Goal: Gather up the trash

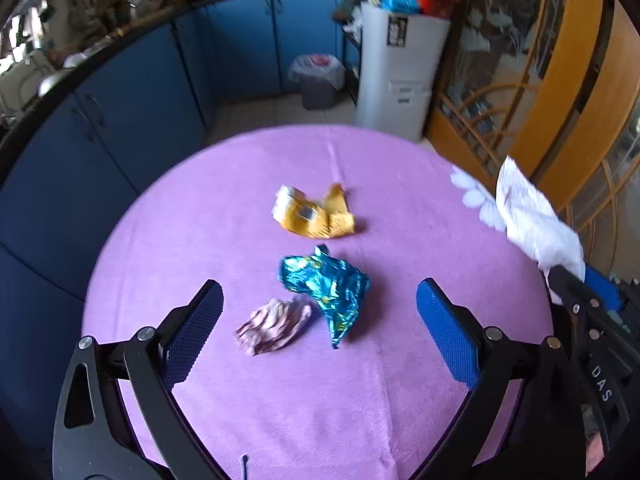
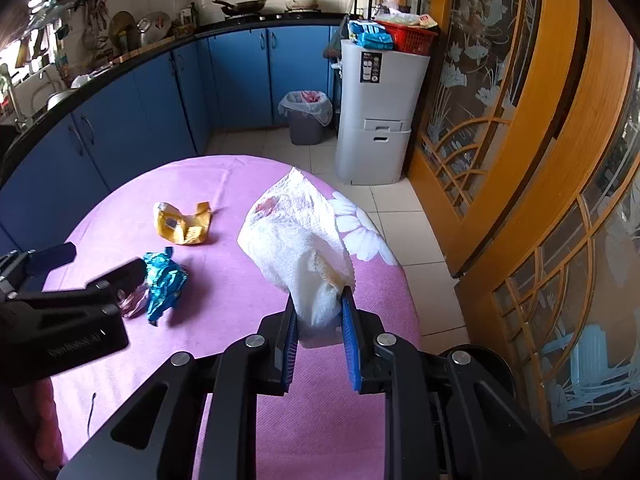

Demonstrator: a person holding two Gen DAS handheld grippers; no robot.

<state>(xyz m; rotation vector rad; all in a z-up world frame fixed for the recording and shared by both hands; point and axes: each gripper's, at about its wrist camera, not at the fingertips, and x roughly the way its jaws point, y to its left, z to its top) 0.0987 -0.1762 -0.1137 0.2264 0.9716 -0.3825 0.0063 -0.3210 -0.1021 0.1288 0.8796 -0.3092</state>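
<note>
The right gripper (image 2: 318, 312) is clamped on a crumpled white paper towel (image 2: 298, 232), held above the pink tabletop (image 1: 280, 392). The left gripper (image 1: 320, 300) hangs with jaws spread wide over a teal foil wrapper (image 1: 326, 284) and a pinkish wrapper (image 1: 272, 324); a yellow wrapper (image 1: 312, 216) lies beyond them.

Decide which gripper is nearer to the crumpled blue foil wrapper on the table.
Left. The left gripper hangs open just above the blue foil wrapper, its fingers either side of it. The right gripper, shut on a white paper towel, is off to the wrapper's right.
</note>
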